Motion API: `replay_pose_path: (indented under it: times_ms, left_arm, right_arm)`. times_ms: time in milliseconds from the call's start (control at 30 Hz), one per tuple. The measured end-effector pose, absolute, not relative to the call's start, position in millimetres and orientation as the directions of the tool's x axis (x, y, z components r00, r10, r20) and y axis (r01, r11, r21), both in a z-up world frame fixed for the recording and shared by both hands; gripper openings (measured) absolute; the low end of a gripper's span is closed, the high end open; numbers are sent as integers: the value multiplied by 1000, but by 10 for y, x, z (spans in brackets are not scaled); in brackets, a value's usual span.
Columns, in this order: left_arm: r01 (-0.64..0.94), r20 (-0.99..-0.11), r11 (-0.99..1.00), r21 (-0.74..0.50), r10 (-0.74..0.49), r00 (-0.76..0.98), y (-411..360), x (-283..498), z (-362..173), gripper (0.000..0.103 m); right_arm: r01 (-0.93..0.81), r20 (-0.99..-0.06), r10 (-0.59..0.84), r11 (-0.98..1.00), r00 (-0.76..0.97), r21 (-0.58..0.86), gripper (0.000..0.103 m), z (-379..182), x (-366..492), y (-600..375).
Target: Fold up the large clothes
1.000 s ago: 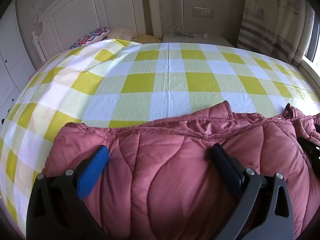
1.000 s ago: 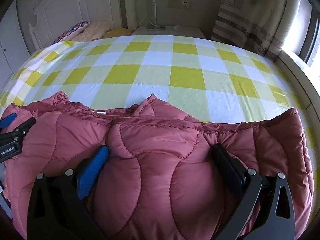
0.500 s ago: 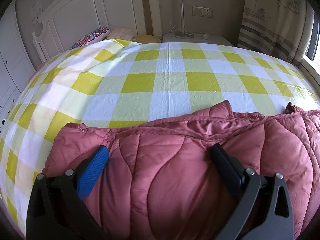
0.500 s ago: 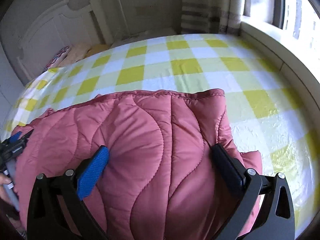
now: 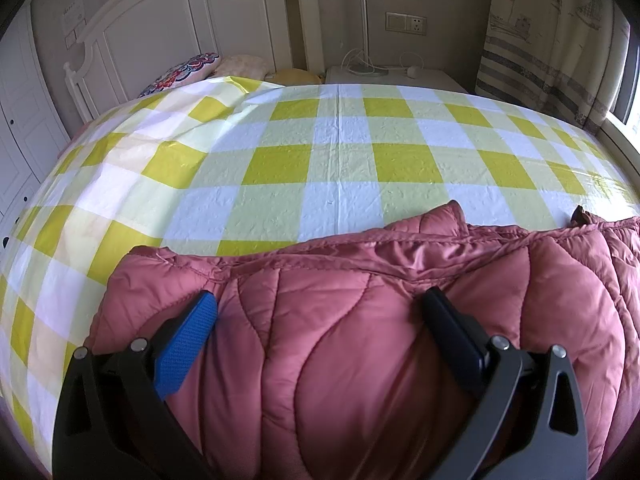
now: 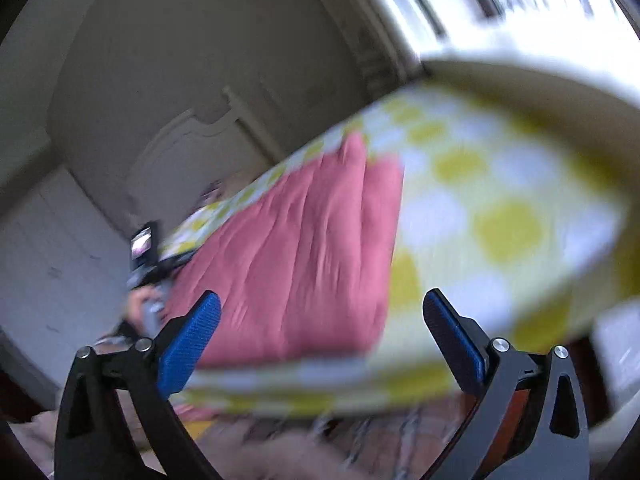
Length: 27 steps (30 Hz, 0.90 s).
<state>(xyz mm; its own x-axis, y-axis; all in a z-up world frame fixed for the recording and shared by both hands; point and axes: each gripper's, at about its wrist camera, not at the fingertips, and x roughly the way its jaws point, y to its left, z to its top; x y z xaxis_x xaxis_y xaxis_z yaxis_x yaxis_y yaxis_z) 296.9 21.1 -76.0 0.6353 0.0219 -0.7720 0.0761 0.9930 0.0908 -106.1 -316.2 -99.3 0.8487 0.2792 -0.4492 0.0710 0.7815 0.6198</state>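
A pink quilted jacket [image 5: 360, 360] lies folded in a thick layer on the near part of a bed with a yellow and white checked cover [image 5: 340, 160]. My left gripper [image 5: 320, 300] is open, its blue and black fingers spread wide and resting on top of the jacket. My right gripper [image 6: 322, 300] is open and holds nothing; it hangs off the bed's side, tilted, in a blurred view. From there the jacket [image 6: 300, 260] lies flat on the cover [image 6: 500, 232], and beyond it a hand [image 6: 140, 304] holds the left gripper's body [image 6: 146, 248].
A white headboard [image 5: 180, 8] with pillows [image 5: 188, 70] stands at the far end. A white nightstand [image 5: 384, 76] with a lamp and cables is beside it. A striped curtain [image 5: 552, 40] and a window ledge run along the right. White wardrobe doors [image 5: 16, 120] are at left.
My right gripper let go of the jacket's right part after folding it over to the left, then swung back off the bed. The left gripper stayed in place.
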Motion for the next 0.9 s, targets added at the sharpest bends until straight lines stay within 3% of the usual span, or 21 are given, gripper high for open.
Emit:
replay_pose_path:
  times_ms: [67,167,567,767,900]
  left_arm:
    - [76,-772,993,92,23,635,211,2969,-760,101]
    - [76,-772,993,91,22,635,212,2969,-760,101]
    - [73,-773,993,88,22,634,205,2962,-760,101]
    - [65,-773,994,87,27,634,207,2962,-767,101]
    - [58,-772,994,88,31,635,220,2967,-769,101]
  right_arm:
    - [33,-430,387,711,816,702,83,-1203,-1079,-3073]
    - [-4,-433,464,687,773,727,75,-1344,-962,-2873]
    - [16,-464,445,708,766,706,76,-1315,-497,-2604]
    - [188,-457,264,657,849,730,76,-1254,-192,-2753]
    - [162,-490,308,692,815,704,88,-1205,245,-2486]
